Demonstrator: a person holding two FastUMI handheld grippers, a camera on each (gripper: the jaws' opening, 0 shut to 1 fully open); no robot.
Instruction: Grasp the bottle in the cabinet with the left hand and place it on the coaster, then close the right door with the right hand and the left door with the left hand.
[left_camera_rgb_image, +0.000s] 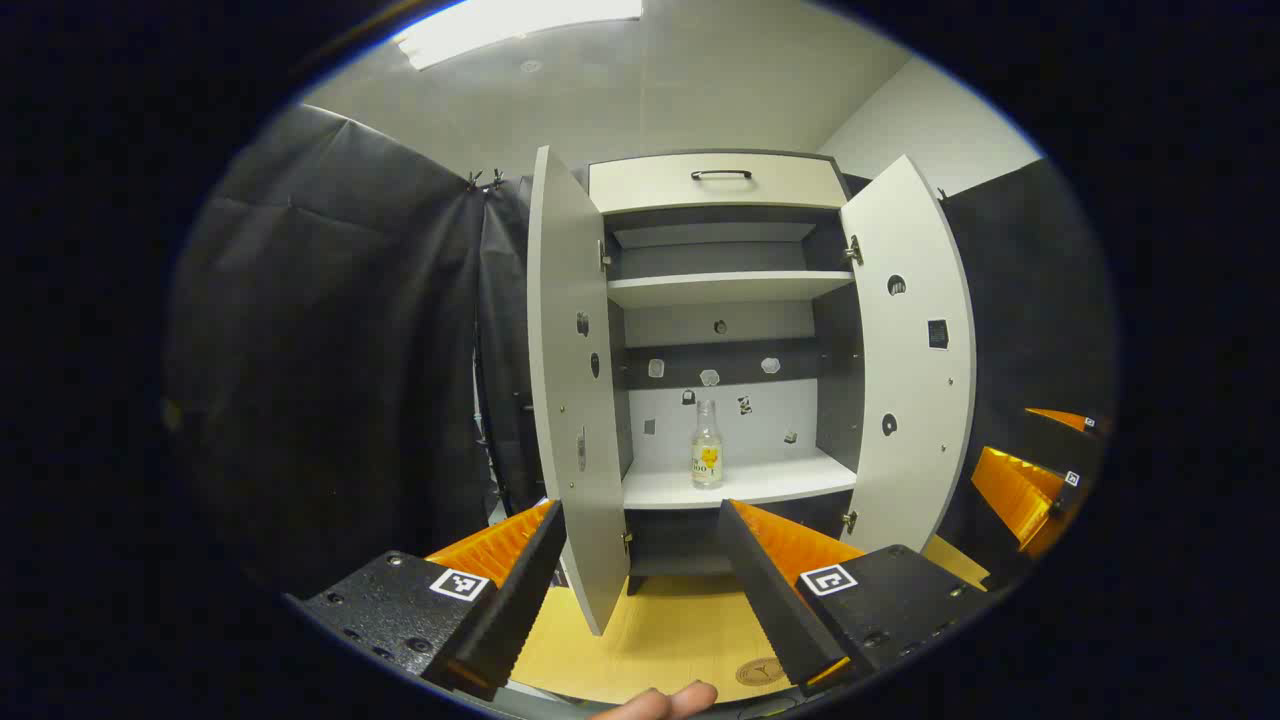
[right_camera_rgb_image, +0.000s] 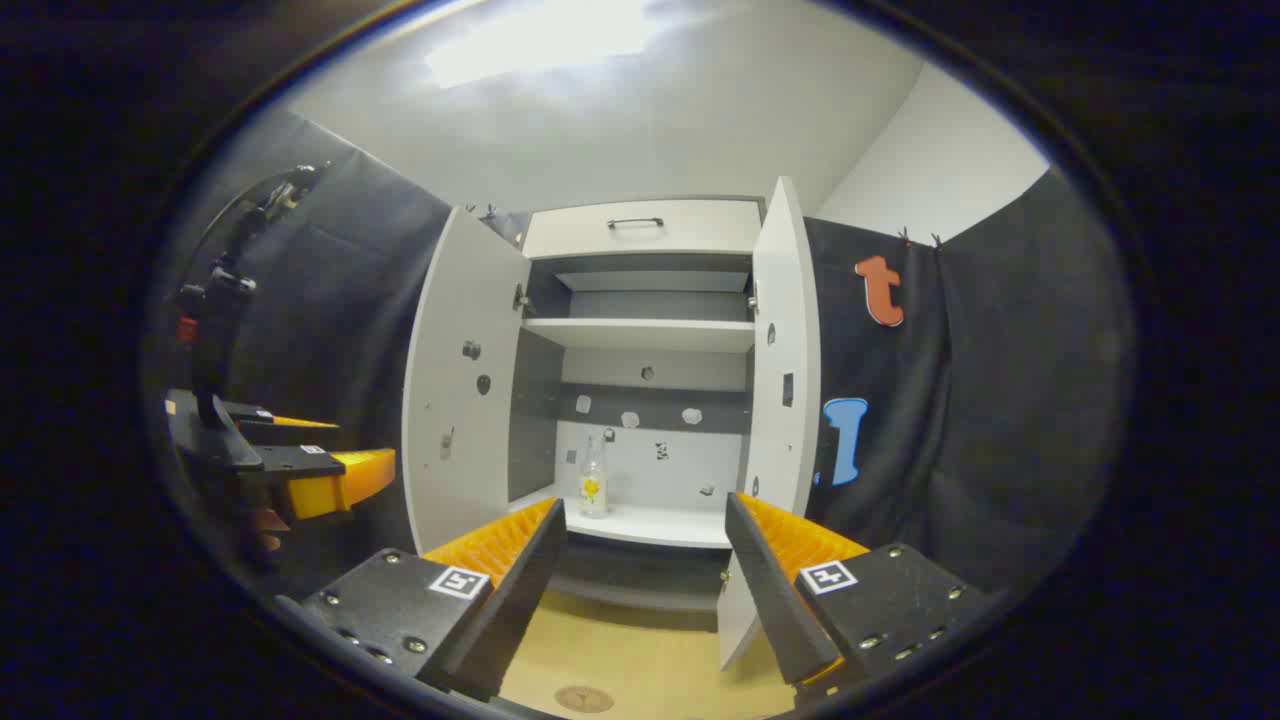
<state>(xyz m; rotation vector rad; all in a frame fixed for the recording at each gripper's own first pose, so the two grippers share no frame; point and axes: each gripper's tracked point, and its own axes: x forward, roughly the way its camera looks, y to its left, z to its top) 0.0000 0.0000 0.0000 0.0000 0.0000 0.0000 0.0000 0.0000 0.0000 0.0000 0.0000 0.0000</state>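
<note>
1. The left claw (left_camera_rgb_image: 640, 590) is wide apart and empty, pointed straight into the open cabinet (left_camera_rgb_image: 715, 180).
2. The bottle (left_camera_rgb_image: 706, 445) stands upright on the lower shelf (left_camera_rgb_image: 760, 485), dead ahead and a little right of the line between the left claw's fingers, well apart from them.
3. Its long axis runs straight up, so a level approach with one finger on each side looks like the way in.
4. The right claw (right_camera_rgb_image: 640, 600) is spread open too and holds nothing; in the right gripper view the bottle (right_camera_rgb_image: 593, 478) sits toward the left of the shelf opening, so the left claw looks the better lined up.
5. The left door (left_camera_rgb_image: 575, 400) swings out close by the left claw's left finger, and its lower edge hangs over the worktop (left_camera_rgb_image: 670, 630); that edge is what I would watch on the way in.
6. The right door (left_camera_rgb_image: 915, 350) stands open on the far side, leaving a broad gap.
7. The coaster (left_camera_rgb_image: 762, 671), a small round disc, lies on the worktop just under the left claw's right finger, near the front edge.
8. The upper shelf (left_camera_rgb_image: 725, 288) is bare, a drawer with a dark handle (left_camera_rgb_image: 721, 174) tops the cabinet, black cloth walls the booth and a ceiling light shines overhead.
9. Judgement: nothing is grasped yet; the reach is the step in hand.
</note>
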